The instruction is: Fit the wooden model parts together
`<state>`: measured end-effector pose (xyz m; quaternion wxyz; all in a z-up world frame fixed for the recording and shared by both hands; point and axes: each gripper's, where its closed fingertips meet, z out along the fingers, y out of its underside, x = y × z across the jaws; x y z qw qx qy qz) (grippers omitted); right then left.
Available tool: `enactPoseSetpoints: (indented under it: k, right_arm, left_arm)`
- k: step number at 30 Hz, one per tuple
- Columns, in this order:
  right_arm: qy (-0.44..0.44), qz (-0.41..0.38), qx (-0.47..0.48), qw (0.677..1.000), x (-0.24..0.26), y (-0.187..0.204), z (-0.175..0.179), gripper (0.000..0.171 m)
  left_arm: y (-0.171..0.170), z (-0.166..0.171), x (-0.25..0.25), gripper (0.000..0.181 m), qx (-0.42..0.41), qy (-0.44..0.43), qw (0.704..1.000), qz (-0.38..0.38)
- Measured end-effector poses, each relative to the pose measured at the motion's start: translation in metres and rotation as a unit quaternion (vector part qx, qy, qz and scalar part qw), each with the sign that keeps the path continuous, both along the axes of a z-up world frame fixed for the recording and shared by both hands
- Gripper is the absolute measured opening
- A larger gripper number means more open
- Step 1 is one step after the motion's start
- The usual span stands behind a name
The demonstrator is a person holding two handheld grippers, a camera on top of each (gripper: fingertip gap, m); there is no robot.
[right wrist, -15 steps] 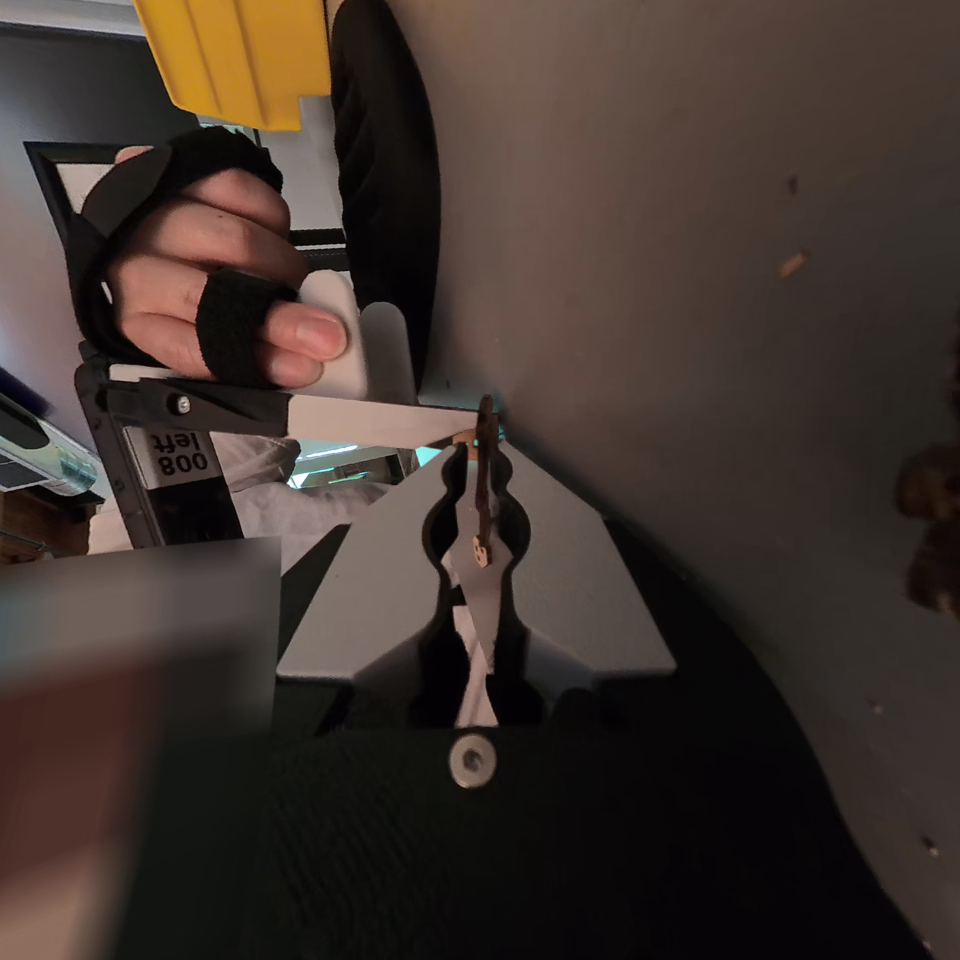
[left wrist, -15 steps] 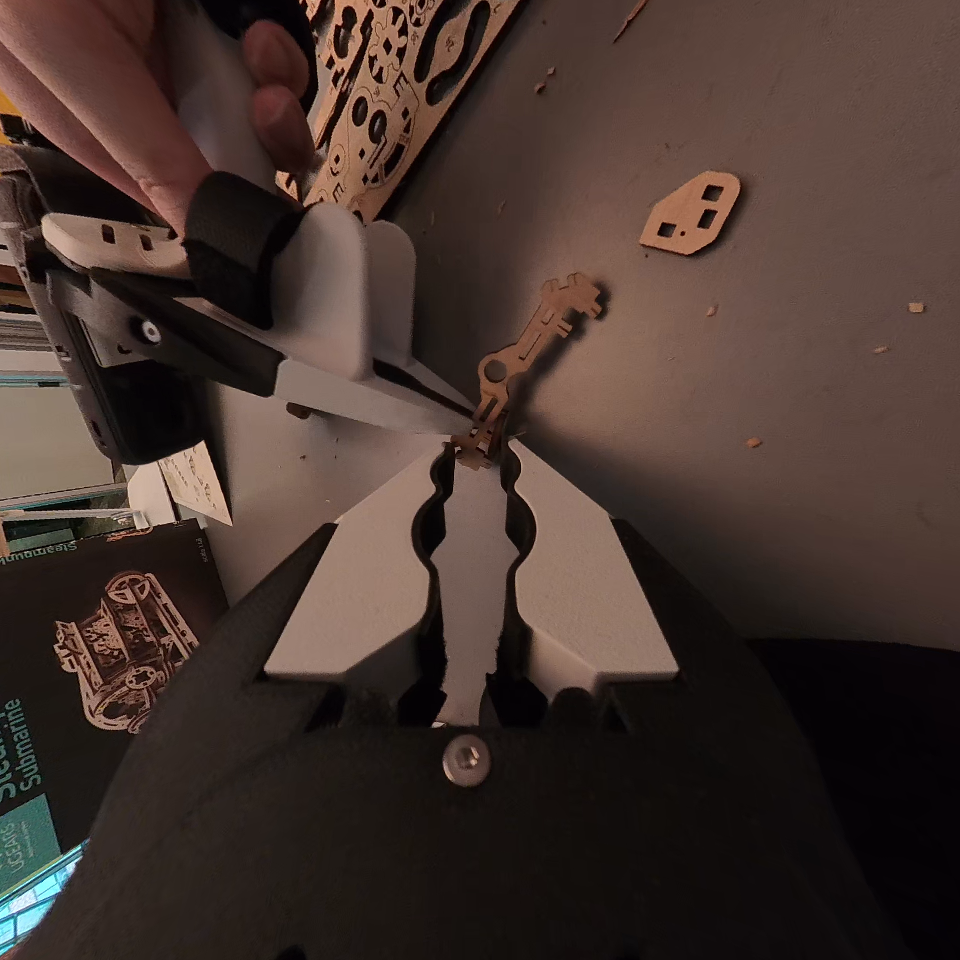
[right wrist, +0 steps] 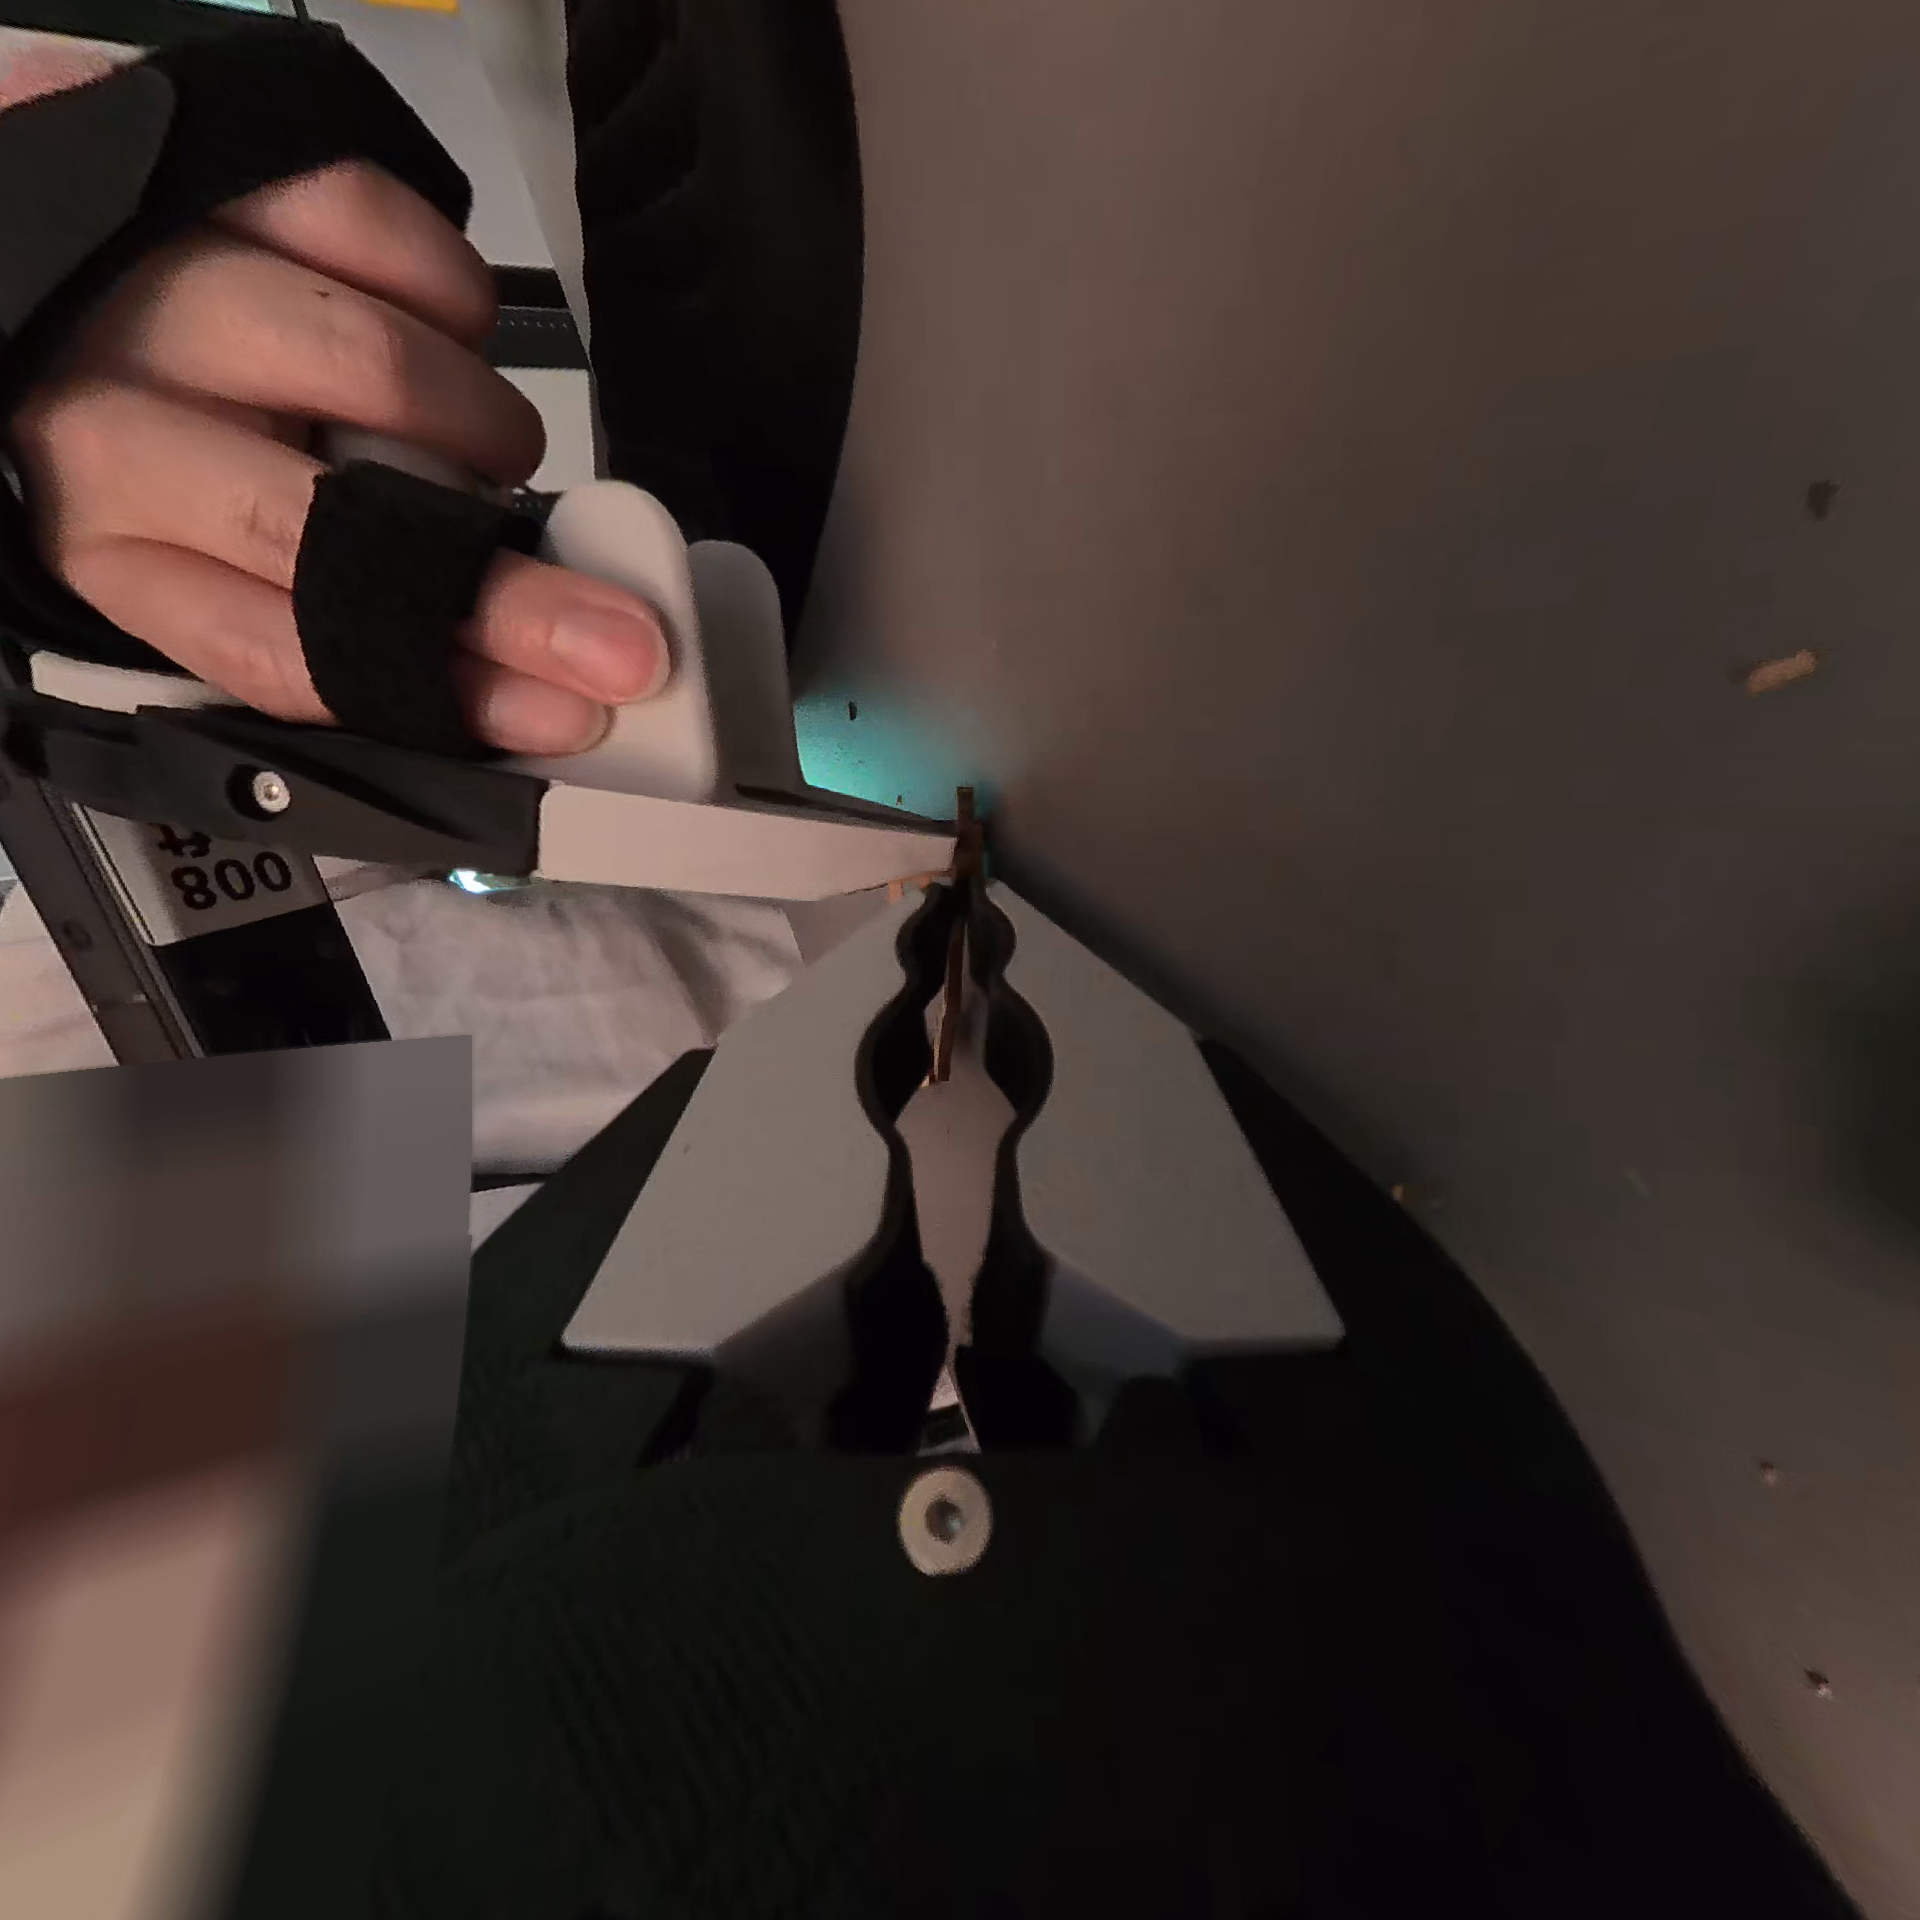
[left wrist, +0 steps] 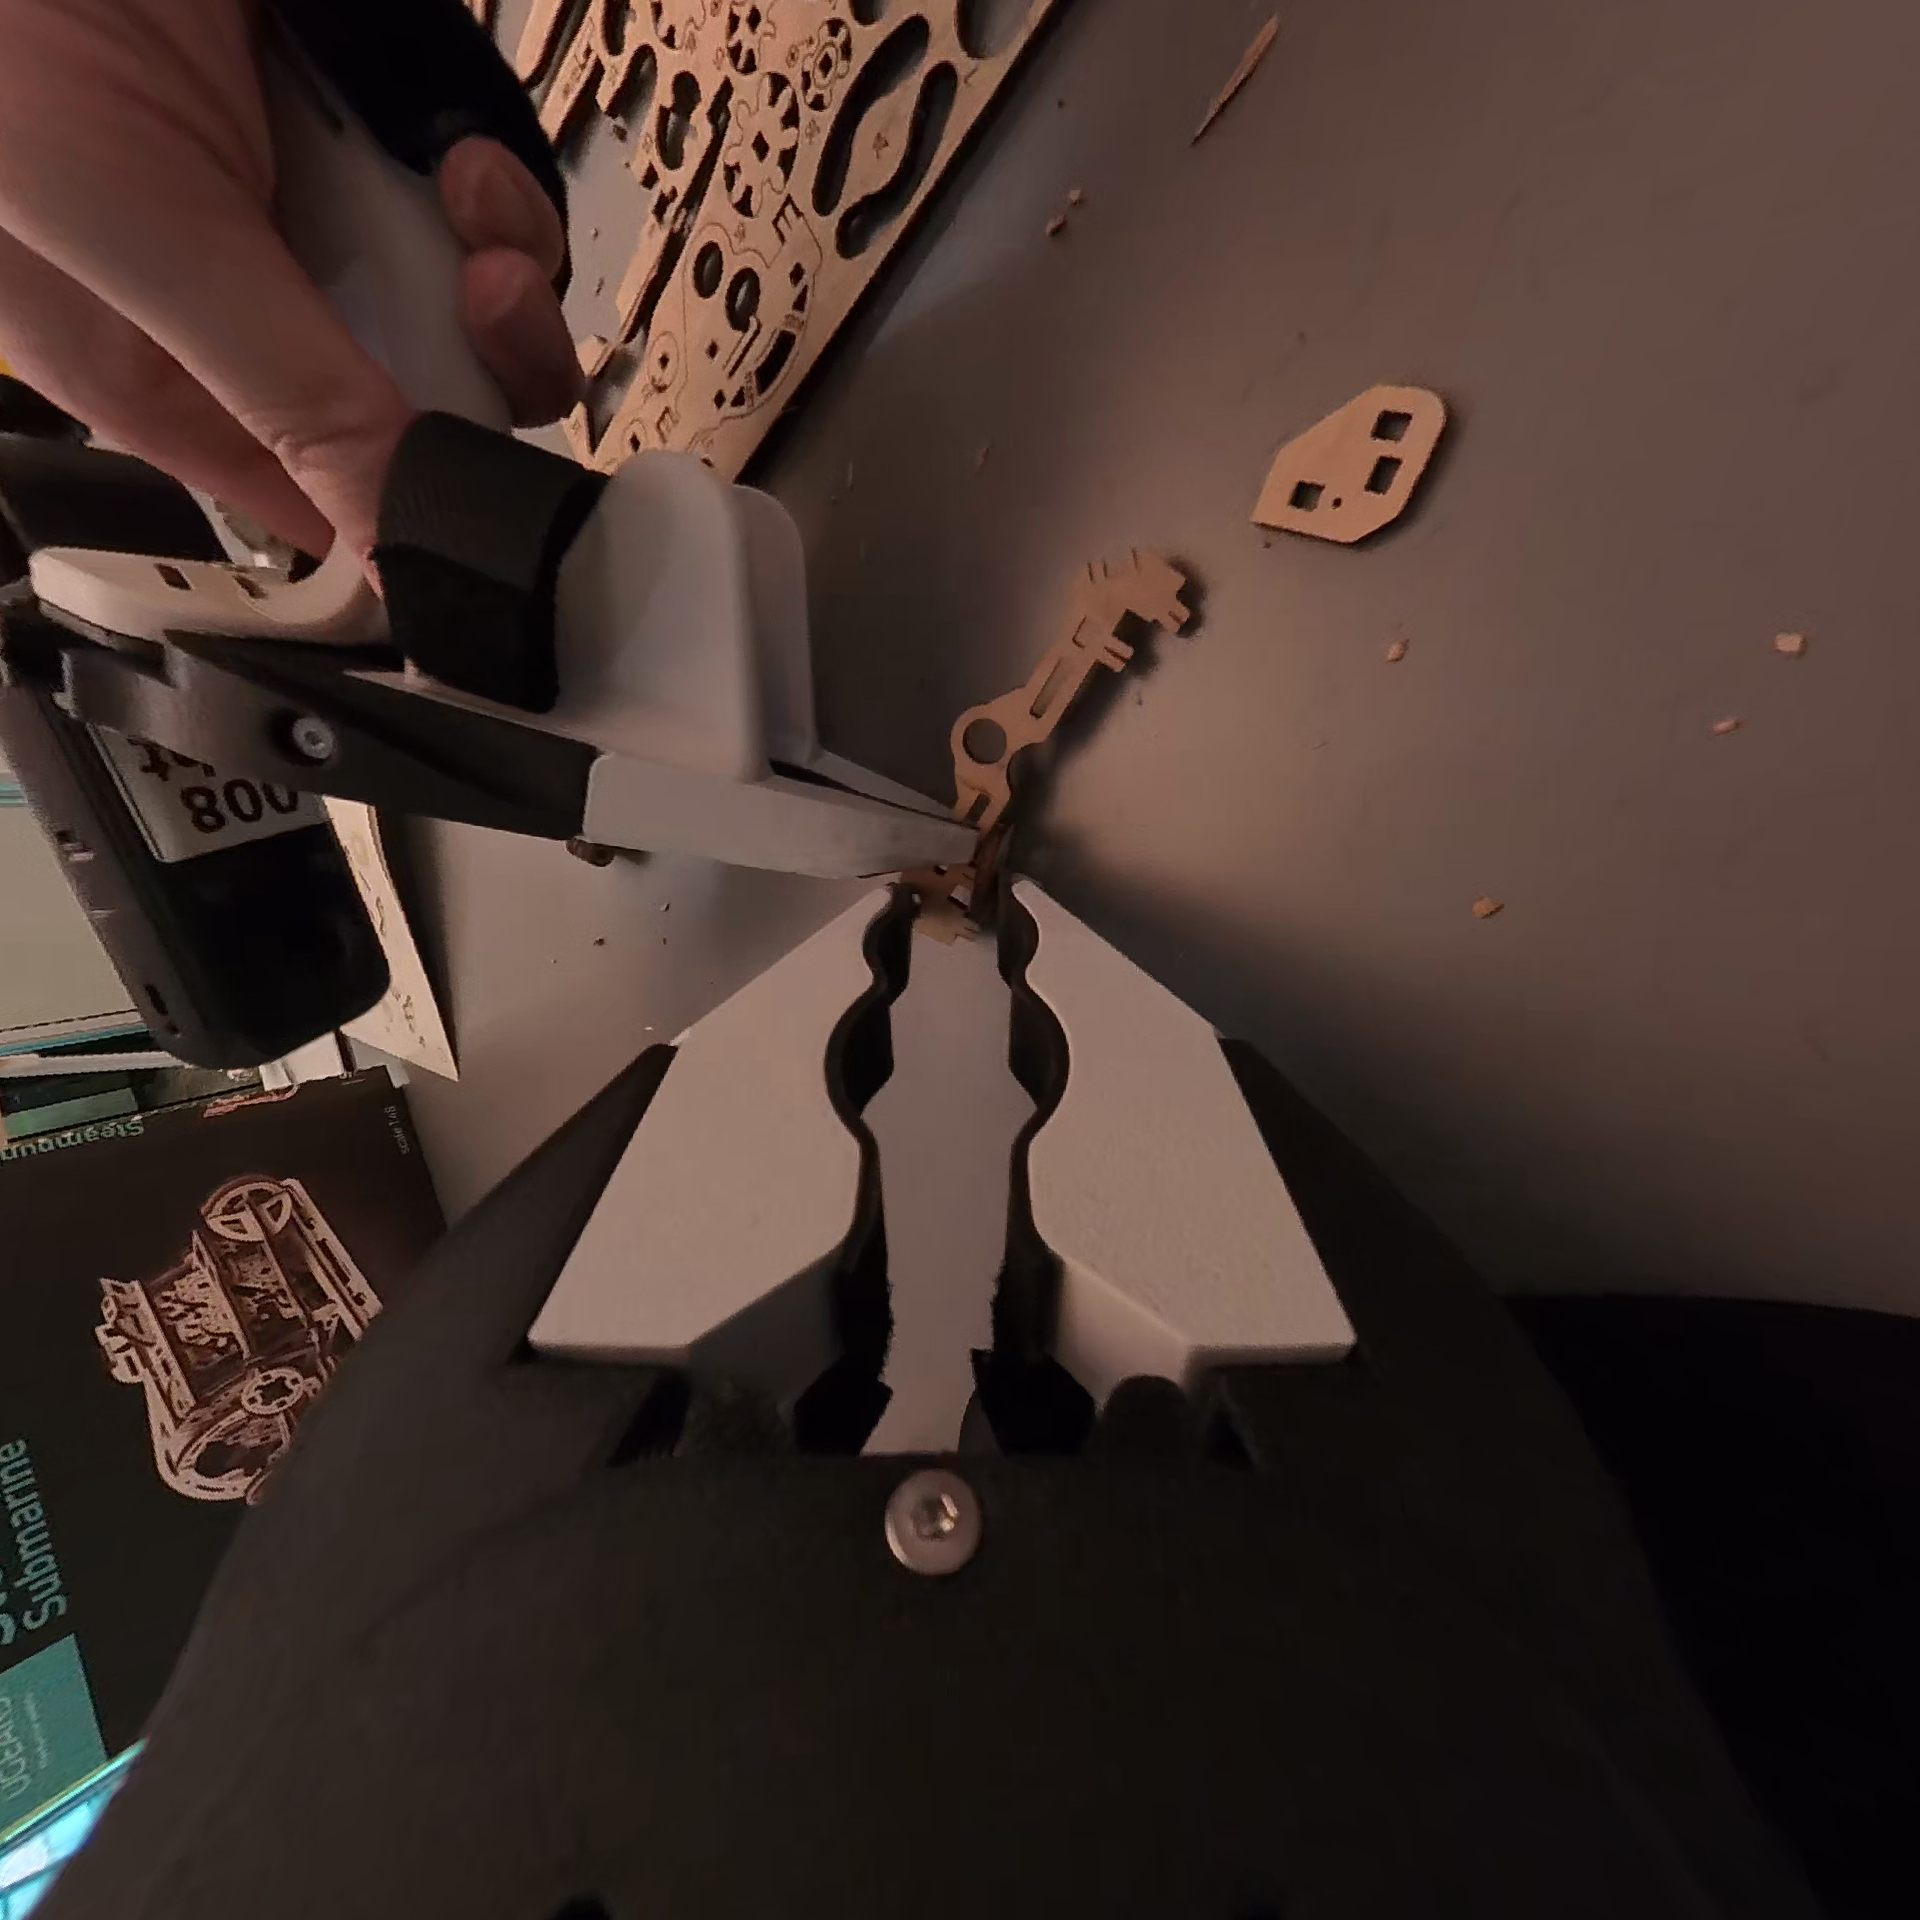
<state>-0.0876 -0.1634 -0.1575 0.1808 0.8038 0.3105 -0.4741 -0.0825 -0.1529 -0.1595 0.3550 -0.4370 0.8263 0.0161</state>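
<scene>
Thin plywood, the notched strip is pinched above the table by the right claw while the left claw pinches a small piece against it; skewed pressure could snap either.

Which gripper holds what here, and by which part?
Left gripper and right gripper both pinch the long wooden strip at its lower end.

Dim, warm light falls across my grey table; hard shadows trail each wooden part. My wide lens bends the edges. The right wrist view is motion-blurred.
</scene>
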Motion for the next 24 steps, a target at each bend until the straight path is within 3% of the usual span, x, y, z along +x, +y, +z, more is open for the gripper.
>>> enactPoseSetpoints:
  k: [3,17,24]
  right_arm:
    - [0.004,0.016,0.003,1.000,-0.0012,-0.0011,0.0004,0.002]
    - [0.020,0.052,0.042,0.998,-0.0011,-0.0034,0.0007,0.002]
    - [0.025,0.059,0.035,0.997,-0.0010,-0.0046,0.0008,0.003]
  left_arm:
    - [0.0033,0.0037,0.0006,0.027,-0.009,-0.012,1.000,0.014]
    - [-0.0033,-0.0001,-0.0004,0.018,-0.049,0.006,0.999,-0.006]
    - [-0.0040,-0.0002,-0.0006,0.017,-0.016,0.022,0.999,-0.036]
